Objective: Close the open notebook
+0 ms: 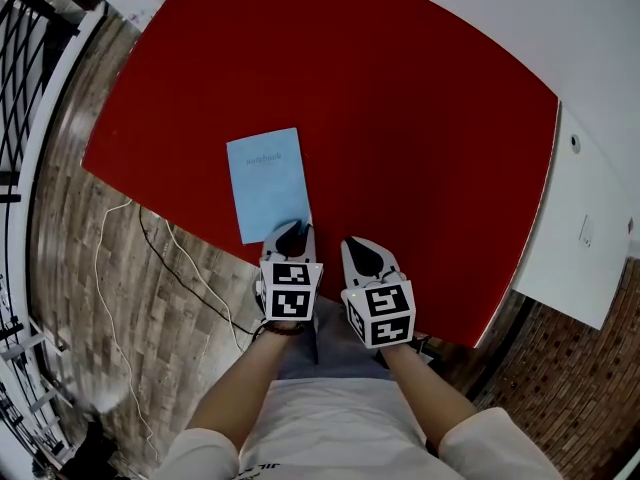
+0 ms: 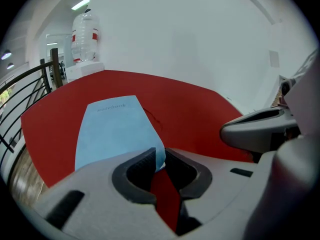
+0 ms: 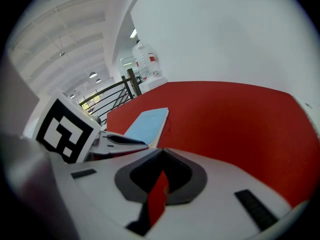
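While its cover reads "notebook", the closed blue notebook (image 1: 268, 183) lies on the red table (image 1: 420, 148) (wood floor (image 1: 150, 298), white wall (image 2: 200, 34)). Left gripper (image 1: 293, 232) is slightly spread around the notebook's near corner; right gripper (image 1: 362, 253) is pressed together, empty.

Pale blue notebook (image 1: 268, 183), red table (image 1: 420, 138), brown wood-plank floor (image 1: 90, 298), black railing (image 1: 25, 58), left gripper (image 1: 292, 234) and right gripper (image 1: 362, 254) grey with black-and-white square markers.

The pale blue notebook (image 2: 117, 134) has one small word printed near the top of its cover: "notebook". The left gripper (image 1: 293, 236) and right gripper (image 1: 364, 255) carry black-and-white square markers (image 1: 291, 290), no letters. The water bottle (image 2: 85, 36) has a red label, too blurred to read.
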### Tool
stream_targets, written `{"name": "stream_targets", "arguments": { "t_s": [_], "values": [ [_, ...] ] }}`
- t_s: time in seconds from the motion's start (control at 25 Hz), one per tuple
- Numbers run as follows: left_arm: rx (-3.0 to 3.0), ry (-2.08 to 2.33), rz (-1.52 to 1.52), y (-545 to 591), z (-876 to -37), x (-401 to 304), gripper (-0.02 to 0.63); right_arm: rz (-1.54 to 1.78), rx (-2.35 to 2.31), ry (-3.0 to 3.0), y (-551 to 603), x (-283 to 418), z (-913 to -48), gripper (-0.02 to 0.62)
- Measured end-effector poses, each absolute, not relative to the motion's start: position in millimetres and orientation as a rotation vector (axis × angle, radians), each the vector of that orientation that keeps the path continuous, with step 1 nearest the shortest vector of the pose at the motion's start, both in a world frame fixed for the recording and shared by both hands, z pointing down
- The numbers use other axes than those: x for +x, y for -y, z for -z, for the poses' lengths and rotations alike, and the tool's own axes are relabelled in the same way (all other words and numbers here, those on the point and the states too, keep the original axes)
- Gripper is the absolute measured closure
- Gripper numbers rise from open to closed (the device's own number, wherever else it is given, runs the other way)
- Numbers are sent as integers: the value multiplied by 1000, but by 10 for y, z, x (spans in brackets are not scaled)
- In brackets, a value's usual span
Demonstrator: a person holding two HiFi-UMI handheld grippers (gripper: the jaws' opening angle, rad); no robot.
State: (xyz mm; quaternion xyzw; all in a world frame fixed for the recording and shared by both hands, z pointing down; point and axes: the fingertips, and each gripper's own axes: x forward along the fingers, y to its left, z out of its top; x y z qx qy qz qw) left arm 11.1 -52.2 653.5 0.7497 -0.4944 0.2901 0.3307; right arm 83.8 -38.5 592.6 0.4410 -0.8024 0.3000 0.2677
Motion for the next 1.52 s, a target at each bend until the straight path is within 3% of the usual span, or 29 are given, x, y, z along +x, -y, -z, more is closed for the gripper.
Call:
{"name": "stream_targets", "arguments": {
  "t_s": [1.52],
  "values": [
    [1991, 1193, -701, 529, -6509, 203, 492, -821, 1152, 2176, 336, 757, -5977, 589]
  ]
}}
